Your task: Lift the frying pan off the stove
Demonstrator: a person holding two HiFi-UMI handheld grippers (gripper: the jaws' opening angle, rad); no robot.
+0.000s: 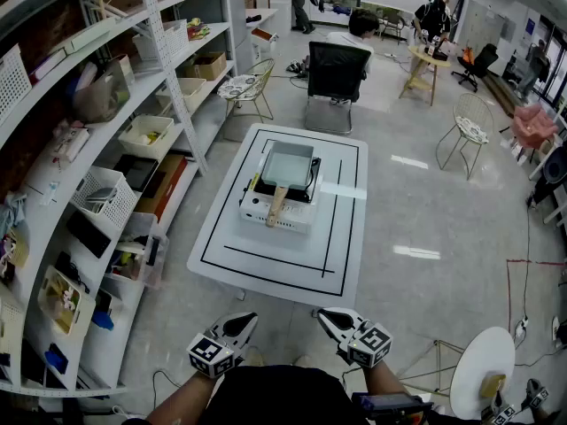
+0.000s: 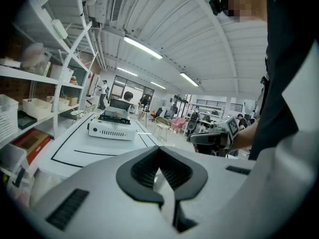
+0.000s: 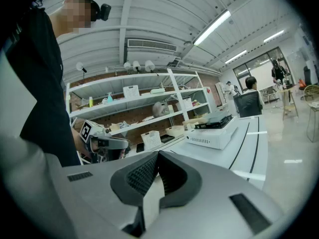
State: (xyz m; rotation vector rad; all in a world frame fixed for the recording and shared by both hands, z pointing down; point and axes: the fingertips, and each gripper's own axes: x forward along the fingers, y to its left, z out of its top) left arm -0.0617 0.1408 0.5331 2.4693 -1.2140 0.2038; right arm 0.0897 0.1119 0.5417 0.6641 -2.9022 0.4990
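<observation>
Pan (image 1: pixel 288 165) on stove (image 1: pixel 299 212), handle (image 1: pixel 276 204) toward me; my left claw (image 1: pixel 249 319) and right claw (image 1: pixel 324 314) closed, empty, well short; risk: handle-only grip tilts pan, drags stove

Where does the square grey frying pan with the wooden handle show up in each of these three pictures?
Head view: the square grey frying pan sits near the centre, slightly above the middle.
Left gripper view: the pan is small, left of centre.
Right gripper view: the pan is small, right of centre.
Shared landmark: the white box-shaped stove under it.
</observation>
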